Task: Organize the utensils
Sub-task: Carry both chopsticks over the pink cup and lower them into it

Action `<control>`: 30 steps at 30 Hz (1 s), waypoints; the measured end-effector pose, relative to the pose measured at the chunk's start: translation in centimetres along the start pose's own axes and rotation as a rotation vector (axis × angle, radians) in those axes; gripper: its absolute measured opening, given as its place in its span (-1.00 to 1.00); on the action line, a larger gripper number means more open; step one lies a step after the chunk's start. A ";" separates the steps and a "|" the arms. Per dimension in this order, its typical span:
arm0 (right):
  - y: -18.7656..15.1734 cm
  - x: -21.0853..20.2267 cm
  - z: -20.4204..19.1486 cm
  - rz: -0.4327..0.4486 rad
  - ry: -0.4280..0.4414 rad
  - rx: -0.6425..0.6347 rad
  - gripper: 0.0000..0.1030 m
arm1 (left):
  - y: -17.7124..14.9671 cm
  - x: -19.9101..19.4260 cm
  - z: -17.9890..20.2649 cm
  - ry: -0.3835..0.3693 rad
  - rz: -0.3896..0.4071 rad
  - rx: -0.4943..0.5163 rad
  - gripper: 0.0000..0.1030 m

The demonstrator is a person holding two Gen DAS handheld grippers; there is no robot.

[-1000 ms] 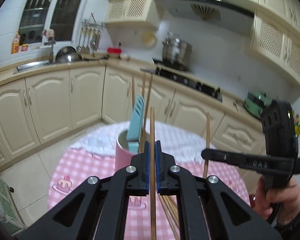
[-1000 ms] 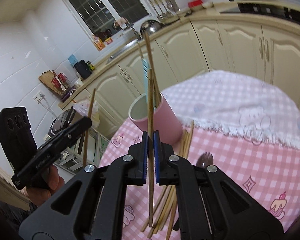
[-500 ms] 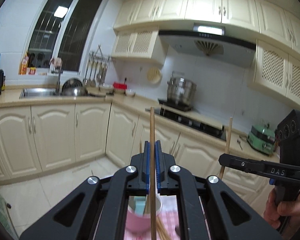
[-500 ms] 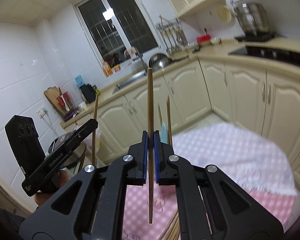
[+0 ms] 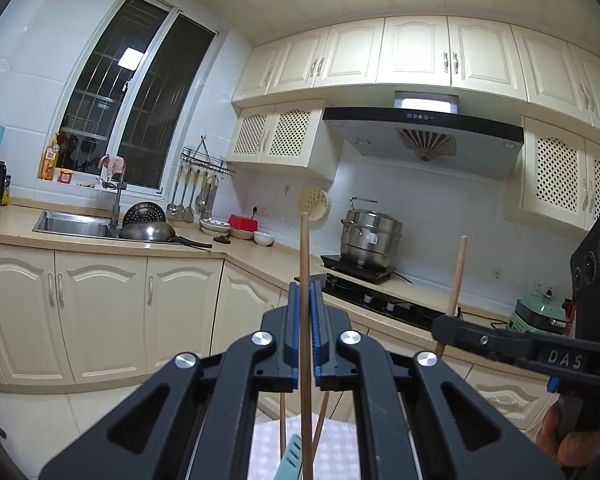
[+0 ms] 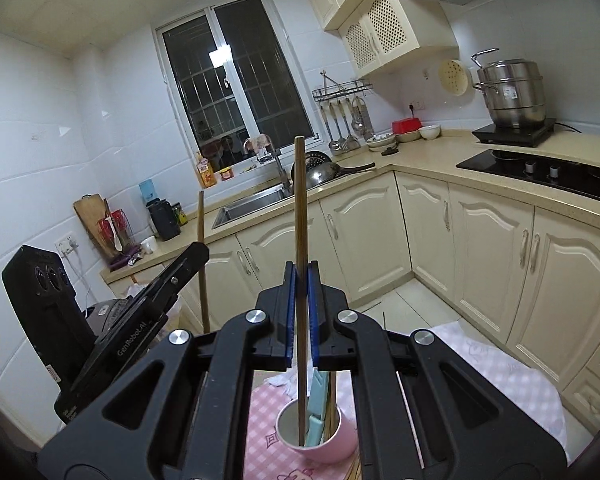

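Holding: each gripper is clamped on one wooden chopstick, both sticks upright.
Left gripper (image 5: pixel 305 320): blue pads pressed together on the left chopstick (image 5: pixel 305 264); its top stands above the jaws, its lower part runs down out of the left wrist view.
Right gripper (image 6: pixel 300 308): pads pinched on the right chopstick (image 6: pixel 299 208); its tip hangs over the mouth of the cup, and I cannot tell whether it touches the bottom.
Cup (image 6: pixel 340 440): pink, on the table below the right gripper; it holds a teal utensil (image 6: pixel 317 408) and more chopsticks leaning against the wall.
Table (image 6: pixel 500 380): pink checked cloth with a pale towel over the far part.
Left view, low: tops of two chopsticks and the teal utensil show between the gripper's arms.
Cross views: the right gripper shows at the right edge of the left view, with a hand (image 5: pixel 568 436) on its grip; the left gripper shows at the left of the right view.
Backdrop: cream cabinets (image 5: pixel 100 312), sink (image 5: pixel 76 224), steel pot (image 5: pixel 370 236) on the hob, dark window (image 5: pixel 140 104).
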State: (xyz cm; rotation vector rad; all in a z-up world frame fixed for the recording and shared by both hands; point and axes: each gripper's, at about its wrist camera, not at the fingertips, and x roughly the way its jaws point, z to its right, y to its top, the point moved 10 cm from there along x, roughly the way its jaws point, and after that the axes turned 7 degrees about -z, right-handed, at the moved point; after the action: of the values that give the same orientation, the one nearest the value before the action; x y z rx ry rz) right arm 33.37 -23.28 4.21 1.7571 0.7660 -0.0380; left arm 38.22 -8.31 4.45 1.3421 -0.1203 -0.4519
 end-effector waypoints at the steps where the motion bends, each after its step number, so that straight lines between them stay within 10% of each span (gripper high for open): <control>1: -0.1 0.3 0.1 -0.001 -0.004 -0.002 -0.88 | -0.2 0.5 -0.1 0.003 0.003 0.000 -0.91; 23: -5.2 7.0 1.8 -0.164 -0.008 -0.002 -0.82 | -7.9 5.0 -1.6 0.066 -0.108 0.057 -0.91; 24: -5.7 7.1 2.1 -0.180 -0.008 0.010 -0.71 | -8.2 4.8 -1.5 0.063 -0.113 0.061 -0.91; 26: -6.3 7.0 2.7 -0.191 -0.018 0.039 0.64 | -8.8 4.5 -1.3 0.045 -0.140 0.074 -0.87; 30: -6.2 5.5 3.8 -0.153 -0.027 0.092 0.69 | -9.0 2.9 -1.7 0.059 -0.155 0.091 0.25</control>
State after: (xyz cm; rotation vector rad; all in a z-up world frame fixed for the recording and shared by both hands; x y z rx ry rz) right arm 35.87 -23.26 -4.56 1.7782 0.8895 -0.2023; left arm 39.18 -9.27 -5.05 1.4586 0.0119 -0.5419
